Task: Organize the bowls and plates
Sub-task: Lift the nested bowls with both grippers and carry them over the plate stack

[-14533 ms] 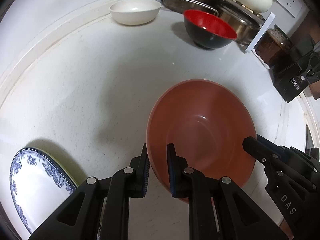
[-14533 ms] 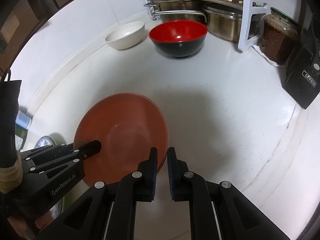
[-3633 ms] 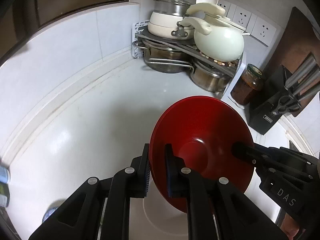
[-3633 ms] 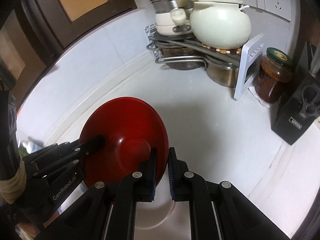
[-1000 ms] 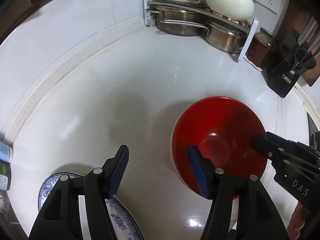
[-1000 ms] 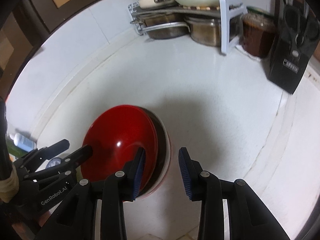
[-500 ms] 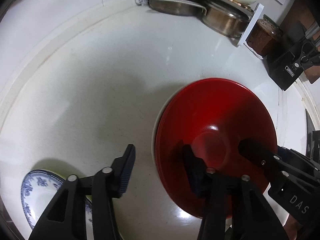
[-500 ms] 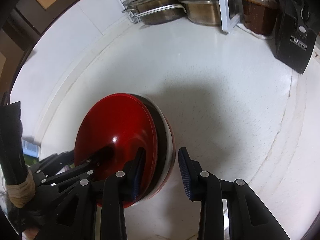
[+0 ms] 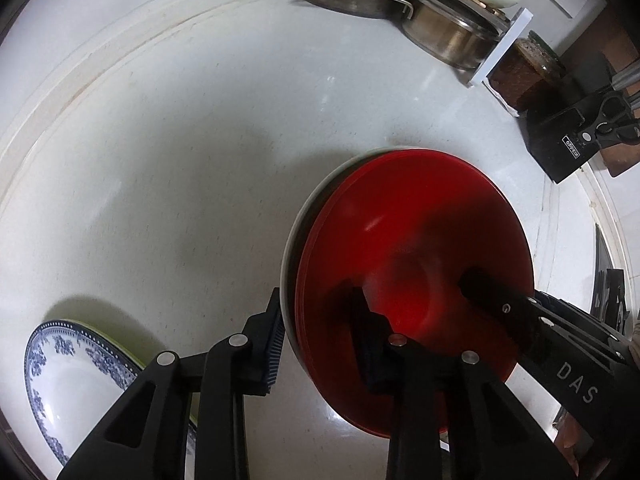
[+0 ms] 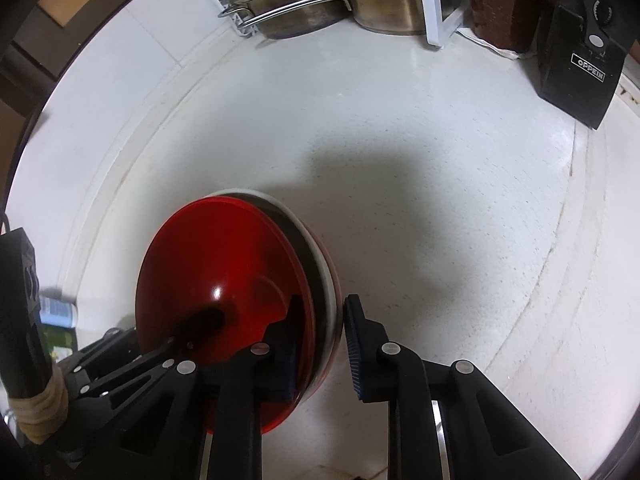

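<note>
A glossy red bowl [image 9: 400, 220] [image 10: 224, 264] sits nested on top of a white bowl [image 9: 289, 248] and a terracotta bowl [image 10: 335, 280] on the white counter. My left gripper [image 9: 318, 332] is open and straddles the stack's left rim, with one pad outside against the white rim and the other inside the red bowl. On the opposite rim my right gripper [image 10: 320, 336] is open and straddles it the same way. Each gripper shows in the other's view. A blue-and-white plate [image 9: 80, 368] lies at the lower left.
Steel pots on a white rack [image 9: 400, 4] [image 10: 320, 4] fill the back corner. A jar [image 10: 504, 4] and a black knife block [image 9: 568, 136] [image 10: 576, 56] stand to their right. The wall curb [image 9: 120, 60] runs along the left.
Both grippers moved down over the stack's opposite rims. Their jaws narrowed from wide open until the pads bracket the rim. The stack now fills more of both views.
</note>
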### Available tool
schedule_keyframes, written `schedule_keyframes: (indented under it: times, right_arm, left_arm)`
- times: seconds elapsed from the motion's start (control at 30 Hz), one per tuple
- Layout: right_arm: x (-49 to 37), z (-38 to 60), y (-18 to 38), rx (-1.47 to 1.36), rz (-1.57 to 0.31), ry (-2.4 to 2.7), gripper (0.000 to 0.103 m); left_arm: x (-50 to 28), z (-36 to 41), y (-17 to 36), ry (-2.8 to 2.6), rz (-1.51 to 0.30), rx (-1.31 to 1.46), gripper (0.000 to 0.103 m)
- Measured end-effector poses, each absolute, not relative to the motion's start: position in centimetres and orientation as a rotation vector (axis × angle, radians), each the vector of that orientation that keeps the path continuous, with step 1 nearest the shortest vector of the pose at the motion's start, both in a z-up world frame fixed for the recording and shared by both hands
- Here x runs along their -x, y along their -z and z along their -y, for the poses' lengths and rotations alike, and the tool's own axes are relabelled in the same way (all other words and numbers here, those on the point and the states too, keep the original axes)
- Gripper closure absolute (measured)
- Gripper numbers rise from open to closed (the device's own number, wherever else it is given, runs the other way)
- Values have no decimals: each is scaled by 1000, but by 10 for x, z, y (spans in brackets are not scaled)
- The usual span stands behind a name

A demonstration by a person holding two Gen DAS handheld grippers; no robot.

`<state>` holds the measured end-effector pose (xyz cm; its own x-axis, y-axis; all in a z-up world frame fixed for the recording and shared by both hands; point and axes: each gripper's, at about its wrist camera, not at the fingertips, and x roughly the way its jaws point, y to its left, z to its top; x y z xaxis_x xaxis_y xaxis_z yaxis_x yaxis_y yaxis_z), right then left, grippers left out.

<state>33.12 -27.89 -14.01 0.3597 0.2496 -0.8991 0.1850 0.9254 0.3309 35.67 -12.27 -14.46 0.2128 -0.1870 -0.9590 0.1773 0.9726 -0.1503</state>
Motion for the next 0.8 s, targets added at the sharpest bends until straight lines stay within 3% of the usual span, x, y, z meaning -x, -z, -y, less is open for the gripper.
schedule_keyframes:
  times: [0.8]
  right_arm:
    - [-324, 246, 106, -326, -1222, -118, 83]
  left_arm:
    - [-330, 90, 115, 203, -1336, 86, 73]
